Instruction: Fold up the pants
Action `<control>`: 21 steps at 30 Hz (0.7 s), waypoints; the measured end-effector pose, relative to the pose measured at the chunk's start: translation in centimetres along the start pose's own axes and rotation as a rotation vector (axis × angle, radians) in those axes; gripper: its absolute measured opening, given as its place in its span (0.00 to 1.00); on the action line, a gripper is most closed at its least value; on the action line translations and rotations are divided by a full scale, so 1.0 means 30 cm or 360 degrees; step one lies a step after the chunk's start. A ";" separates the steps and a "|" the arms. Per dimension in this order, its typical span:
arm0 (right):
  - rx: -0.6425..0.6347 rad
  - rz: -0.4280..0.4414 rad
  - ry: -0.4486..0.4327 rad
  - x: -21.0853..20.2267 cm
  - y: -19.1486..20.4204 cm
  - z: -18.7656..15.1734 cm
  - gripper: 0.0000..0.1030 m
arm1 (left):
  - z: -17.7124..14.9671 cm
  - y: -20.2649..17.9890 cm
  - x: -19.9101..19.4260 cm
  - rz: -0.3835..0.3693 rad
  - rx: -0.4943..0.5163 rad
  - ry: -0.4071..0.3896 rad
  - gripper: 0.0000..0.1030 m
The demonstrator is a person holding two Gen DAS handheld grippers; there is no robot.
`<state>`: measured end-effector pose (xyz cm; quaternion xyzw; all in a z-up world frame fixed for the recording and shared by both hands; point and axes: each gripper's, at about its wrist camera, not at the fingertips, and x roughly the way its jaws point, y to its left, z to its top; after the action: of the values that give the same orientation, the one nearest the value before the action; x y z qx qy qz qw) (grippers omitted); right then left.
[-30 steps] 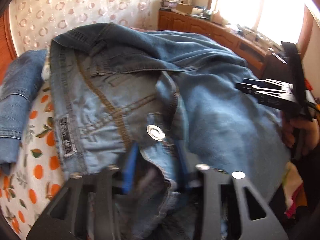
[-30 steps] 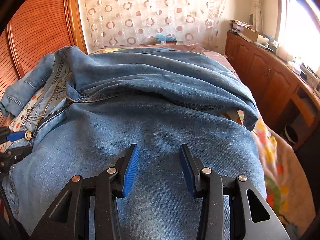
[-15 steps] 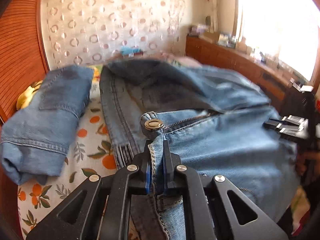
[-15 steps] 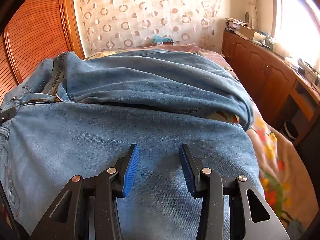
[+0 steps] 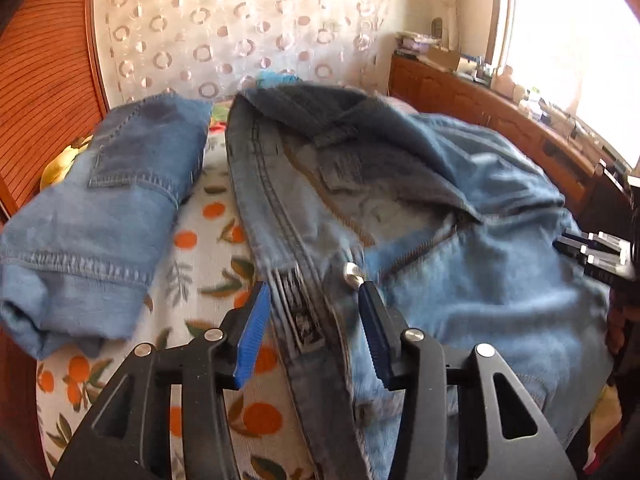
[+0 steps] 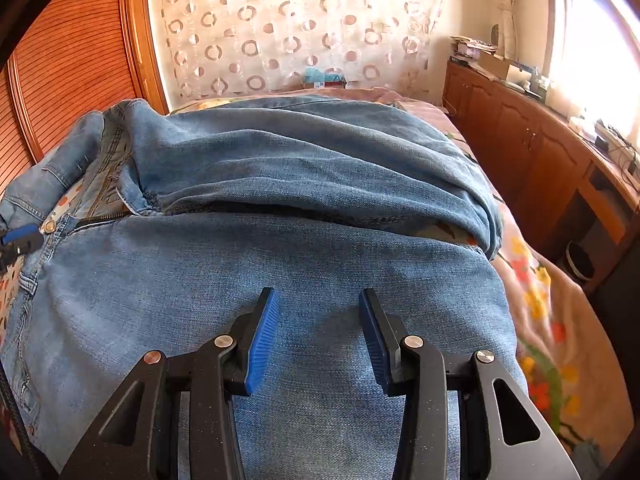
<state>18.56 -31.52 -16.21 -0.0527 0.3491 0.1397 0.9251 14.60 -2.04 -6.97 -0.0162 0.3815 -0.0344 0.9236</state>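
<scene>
Both tongs gape: my left gripper (image 5: pixel 312 322) just opened, dropping the waistband it pinched earlier; my right gripper (image 6: pixel 316 326) hovers spread over the jeans (image 6: pixel 280 280). They fill mid-frame, waist left, legs running right.

A home bedroom: a bed (image 6: pixel 536 304) with floral bedding, a patterned curtain (image 6: pixel 296 28), and wooden cabinets (image 6: pixel 520 140) under a window.

blurred: jeans (image 5: pixel 460 280) waistband | cut off: folded jeans (image 5: pixel 100 216) at left edge | too small: dresser (image 6: pixel 532 136) clutter
</scene>
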 end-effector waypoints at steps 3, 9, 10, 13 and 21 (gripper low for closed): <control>-0.0004 0.0000 0.0000 0.000 -0.006 -0.001 0.42 | 0.058 -0.009 0.025 -0.0024 0.0028 -0.0032 0.46; -0.0014 -0.0008 0.0002 -0.004 -0.010 -0.004 0.42 | 0.174 -0.044 0.140 -0.0037 0.0100 0.0009 0.46; -0.0017 -0.0009 0.0003 -0.004 -0.010 -0.003 0.42 | 0.195 -0.051 0.167 -0.0040 0.0112 0.0029 0.46; -0.0022 -0.0009 0.0004 -0.004 -0.010 -0.004 0.42 | 0.232 -0.045 0.227 -0.0086 0.0081 0.0071 0.46; -0.0028 -0.0012 0.0005 -0.005 -0.008 -0.005 0.43 | 0.296 -0.045 0.351 -0.0154 0.0026 0.0203 0.43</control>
<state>18.42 -31.80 -16.22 -0.0624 0.3491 0.1392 0.9246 28.23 -4.16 -8.03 -0.0247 0.4380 -0.0829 0.8948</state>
